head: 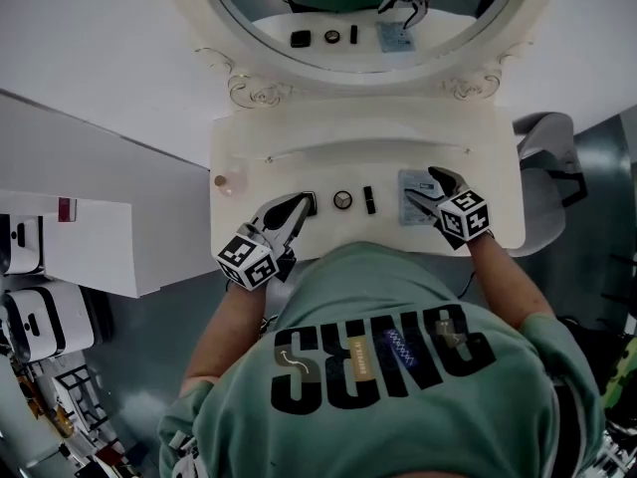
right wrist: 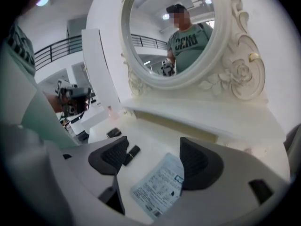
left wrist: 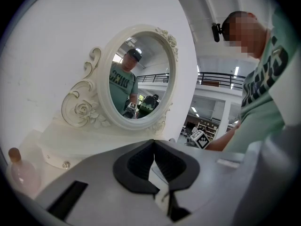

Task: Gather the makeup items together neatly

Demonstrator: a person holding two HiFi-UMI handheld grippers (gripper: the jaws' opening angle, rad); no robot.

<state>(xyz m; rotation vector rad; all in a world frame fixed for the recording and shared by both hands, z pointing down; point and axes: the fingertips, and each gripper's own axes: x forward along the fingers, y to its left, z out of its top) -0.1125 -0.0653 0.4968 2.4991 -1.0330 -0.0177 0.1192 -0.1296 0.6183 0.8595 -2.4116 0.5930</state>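
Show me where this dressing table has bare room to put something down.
Bare top lies between the pink bottle and the left gripper, and behind the row, toward the mirror. The middle, with compact, lipstick and packet under the right gripper, is crowded.

White dressing table [head: 289, 127], ornate oval mirror [left wrist: 141, 76], plain white wall [left wrist: 47, 41], grey floor [head: 149, 366], railed upper gallery [left wrist: 207, 79]

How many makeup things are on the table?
5: pink bottle at the left edge, black case by the left gripper, round compact, black tube, packet under the right gripper. Others may hide under grippers.
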